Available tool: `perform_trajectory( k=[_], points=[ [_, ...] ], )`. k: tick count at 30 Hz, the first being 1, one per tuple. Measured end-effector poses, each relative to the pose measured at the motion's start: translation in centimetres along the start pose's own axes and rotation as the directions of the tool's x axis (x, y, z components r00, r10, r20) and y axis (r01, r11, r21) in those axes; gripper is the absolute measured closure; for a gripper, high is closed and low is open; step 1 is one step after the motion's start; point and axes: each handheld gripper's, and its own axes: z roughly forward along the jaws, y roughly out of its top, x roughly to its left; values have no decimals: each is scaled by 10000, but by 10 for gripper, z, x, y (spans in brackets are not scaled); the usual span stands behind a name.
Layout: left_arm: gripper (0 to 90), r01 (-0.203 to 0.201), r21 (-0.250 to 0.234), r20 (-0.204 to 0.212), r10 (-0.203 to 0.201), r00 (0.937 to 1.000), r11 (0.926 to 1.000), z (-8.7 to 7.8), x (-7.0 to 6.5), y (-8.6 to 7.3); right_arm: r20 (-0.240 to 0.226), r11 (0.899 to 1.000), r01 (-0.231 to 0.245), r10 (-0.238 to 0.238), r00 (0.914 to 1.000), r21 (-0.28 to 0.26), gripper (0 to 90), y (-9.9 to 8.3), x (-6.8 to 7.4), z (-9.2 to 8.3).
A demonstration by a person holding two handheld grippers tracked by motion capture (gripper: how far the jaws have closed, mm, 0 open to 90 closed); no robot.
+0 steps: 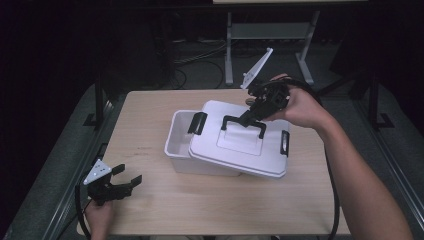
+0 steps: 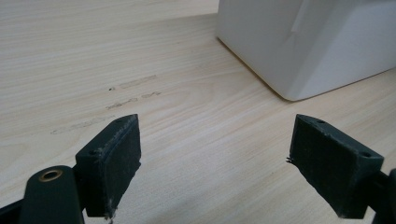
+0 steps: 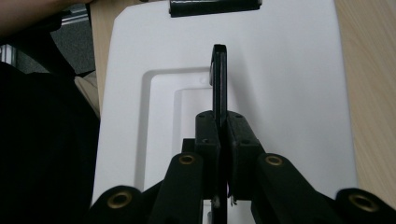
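A white storage box [image 1: 179, 145] stands in the middle of the table, and its corner [image 2: 299, 51] fills the upper right of the left gripper view. Its white lid [image 1: 240, 145] sits askew and tilted over the box, leaving the box's left part uncovered. The lid has a black carrying handle [image 1: 243, 122] [image 3: 219, 79] and black side latches [image 1: 197, 123]. My right gripper [image 1: 248, 118] [image 3: 223, 128] is shut on that handle, holding the lid. My left gripper [image 1: 129, 178] [image 2: 215, 158] is open at the table's front left corner, with nothing between its pads [image 2: 116, 158].
The light wooden table [image 1: 150, 210] has faint marks [image 2: 135, 84] left of the box. Beyond the far edge are a metal stand [image 1: 229, 50] and cables on the floor. Dark rails run along both sides of the table.
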Motion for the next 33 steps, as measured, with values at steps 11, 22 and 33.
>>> perform_trajectory(
  k=[11,22,33],
  points=[
    [159,67,6,-22,-67,10000,10000,-2,2,-1,-335,9997,226,-226,9992,-16,842,22,-12,15],
    [159,135,-95,-111,-136,9998,9999,-3,5,-1,-711,9987,404,-380,9967,320,842,40,-25,39],
    [159,311,-207,-50,-312,9995,9993,-6,8,-2,-1196,9975,497,-435,9919,499,842,54,-40,68]
  ],
)
